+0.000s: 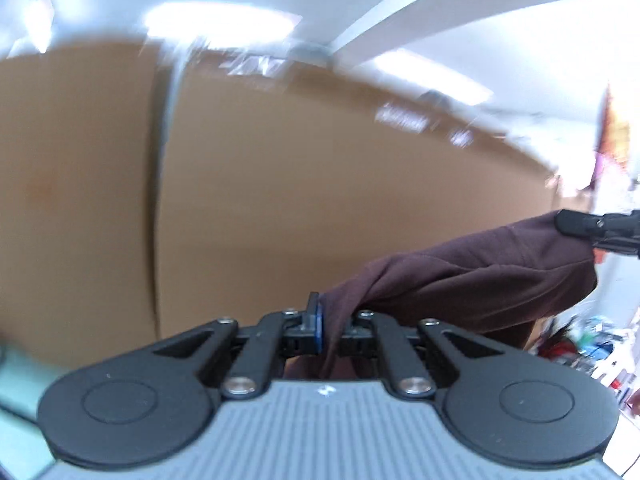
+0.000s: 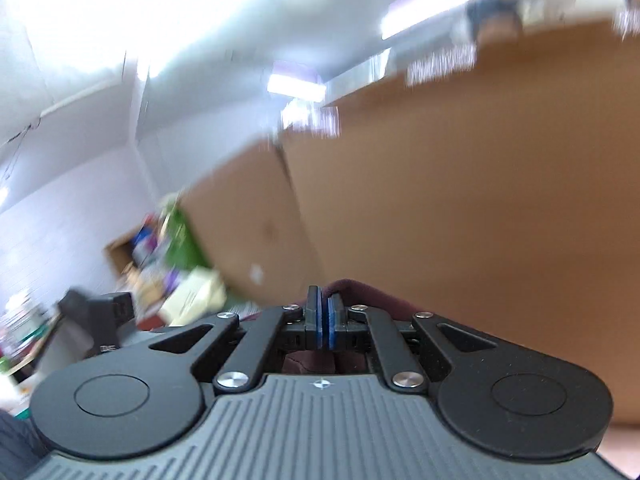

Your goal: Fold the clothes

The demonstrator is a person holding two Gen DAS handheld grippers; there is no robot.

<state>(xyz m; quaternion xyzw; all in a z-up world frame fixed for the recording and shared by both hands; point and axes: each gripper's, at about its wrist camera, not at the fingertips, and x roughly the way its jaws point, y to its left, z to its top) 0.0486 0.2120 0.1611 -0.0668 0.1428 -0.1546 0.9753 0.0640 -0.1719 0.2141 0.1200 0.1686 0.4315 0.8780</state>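
At the far left of my left gripper's view a pale green patch [image 1: 18, 372] showed at the frame's edge, too blurred to name. Beyond it stood the tall brown cardboard boxes [image 1: 260, 184], a dark vertical seam between two of them; they filled most of the view and walled off the space ahead. My left gripper [image 1: 320, 330] was clenched on the maroon garment [image 1: 460, 276], the cloth pinched against the blue pad of the one finger [image 1: 316, 326] that showed and draped over the other. From that pinch the garment stretched up and to the right in loose folds, clear of any surface I could see, to the black tip of my right gripper [image 1: 580, 222], which met its far edge near the right border. Past that edge lay a blurred clutter of coloured things [image 1: 592, 344] low at the right.

Across my right wrist's view, white walls [image 2: 72, 184] and open room lay to the left, with a black object [image 2: 100, 316] and a heap of mixed goods [image 2: 160, 252] low down, all smeared. My right gripper [image 2: 324, 326] was closed tight, its blue pads [image 2: 318, 324] nearly together on a fold of the maroon cloth, which humped up just behind them and showed again below the linkage. To the right the cardboard boxes rose close and broad. Overhead, bright ceiling lights [image 2: 296, 84] glared on a white ceiling. No table showed in either view.
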